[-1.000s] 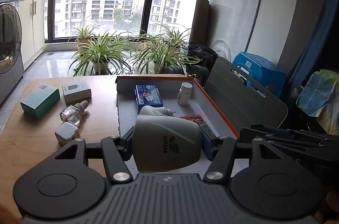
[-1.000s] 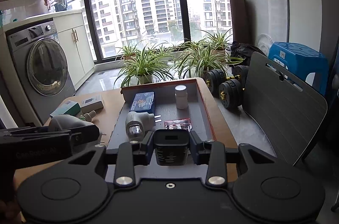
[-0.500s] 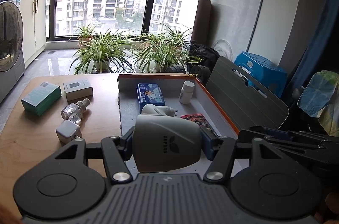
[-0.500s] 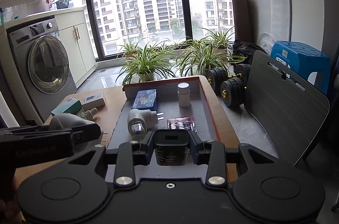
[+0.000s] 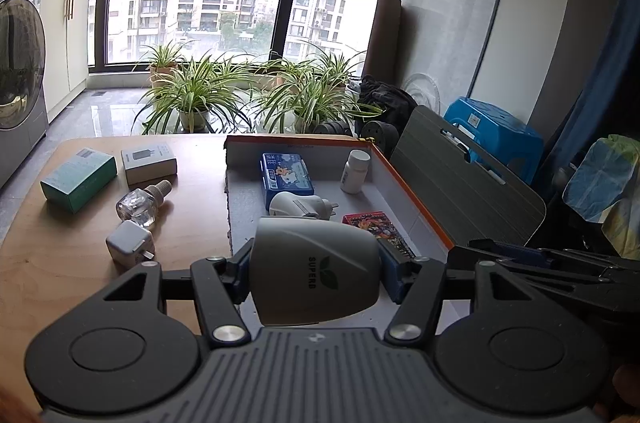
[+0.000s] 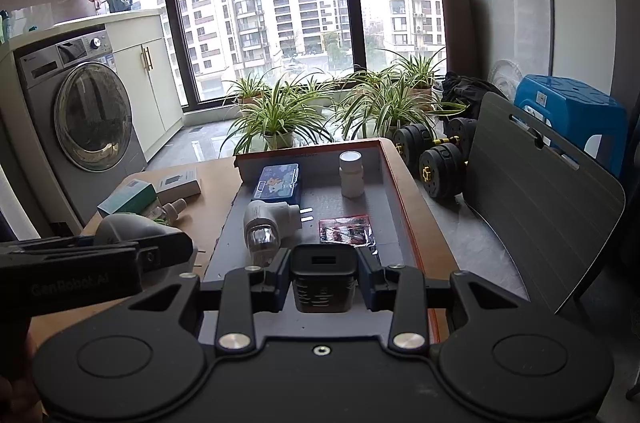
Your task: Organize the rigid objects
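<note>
The left claw point(image 5: 314, 273) is clamped on a grey plastic plug-in device point(image 5: 316, 271), rounded like a dome, with a green leaf logo and the word SUPERB on its shell. It is held above the near left corner of the tray point(image 5: 412, 191). The right claw point(image 6: 322, 283) grips a small black charger block point(image 6: 323, 281), boxy with a ribbed front and a slot in its top face, held over the tray's near end.

The tray is shallow, with an orange rim and a grey lining, and sits on the right half of a wooden surface point(image 5: 60, 255). Inside it, at the far end, a blue box point(image 5: 287, 174) with a cartoon print lies flat, and a white pill bottle point(image 5: 354, 170) stands upright to the box's right. Nearer than the box lies a white plug-in unit point(image 5: 300, 205) on its side, prongs pointing right. To the right of that unit lies a red printed packet point(image 5: 374, 223).

Left of the tray, on the bare wood, are a teal box point(image 5: 78, 179), a grey box point(image 5: 149, 162), a clear glass bottle point(image 5: 138, 201) lying on its side, and a small white cube plug point(image 5: 129, 248) closest to the left claw.
</note>
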The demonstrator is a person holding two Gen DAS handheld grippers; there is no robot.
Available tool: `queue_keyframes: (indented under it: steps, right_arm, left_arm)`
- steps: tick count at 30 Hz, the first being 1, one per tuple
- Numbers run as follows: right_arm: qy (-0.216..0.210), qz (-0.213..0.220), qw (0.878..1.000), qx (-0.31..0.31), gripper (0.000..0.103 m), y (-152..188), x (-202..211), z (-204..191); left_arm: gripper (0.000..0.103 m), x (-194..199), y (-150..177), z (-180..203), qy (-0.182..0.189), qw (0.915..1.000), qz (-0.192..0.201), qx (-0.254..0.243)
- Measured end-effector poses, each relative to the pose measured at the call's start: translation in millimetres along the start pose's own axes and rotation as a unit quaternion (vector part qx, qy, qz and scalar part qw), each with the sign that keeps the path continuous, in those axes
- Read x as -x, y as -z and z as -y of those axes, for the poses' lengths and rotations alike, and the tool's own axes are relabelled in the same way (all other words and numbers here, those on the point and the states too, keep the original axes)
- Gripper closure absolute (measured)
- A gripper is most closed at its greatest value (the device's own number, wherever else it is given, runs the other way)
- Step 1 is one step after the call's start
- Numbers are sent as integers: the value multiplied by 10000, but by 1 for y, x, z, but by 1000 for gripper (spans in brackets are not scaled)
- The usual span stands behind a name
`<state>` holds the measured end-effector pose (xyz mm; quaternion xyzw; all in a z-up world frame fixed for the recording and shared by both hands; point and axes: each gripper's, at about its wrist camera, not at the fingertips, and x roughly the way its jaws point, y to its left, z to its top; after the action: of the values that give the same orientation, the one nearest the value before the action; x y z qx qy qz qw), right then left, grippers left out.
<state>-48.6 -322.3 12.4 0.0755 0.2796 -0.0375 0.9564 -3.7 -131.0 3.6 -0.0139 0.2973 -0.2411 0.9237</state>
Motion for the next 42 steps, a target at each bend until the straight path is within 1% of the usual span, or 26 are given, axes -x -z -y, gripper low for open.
queue_keyframes:
  steps: [42]
  right_arm:
    - [-38,-68,10000,26,60,2,-4,-3]
  left_arm:
    - [41,-4,5,0,-18,10000,-49,65]
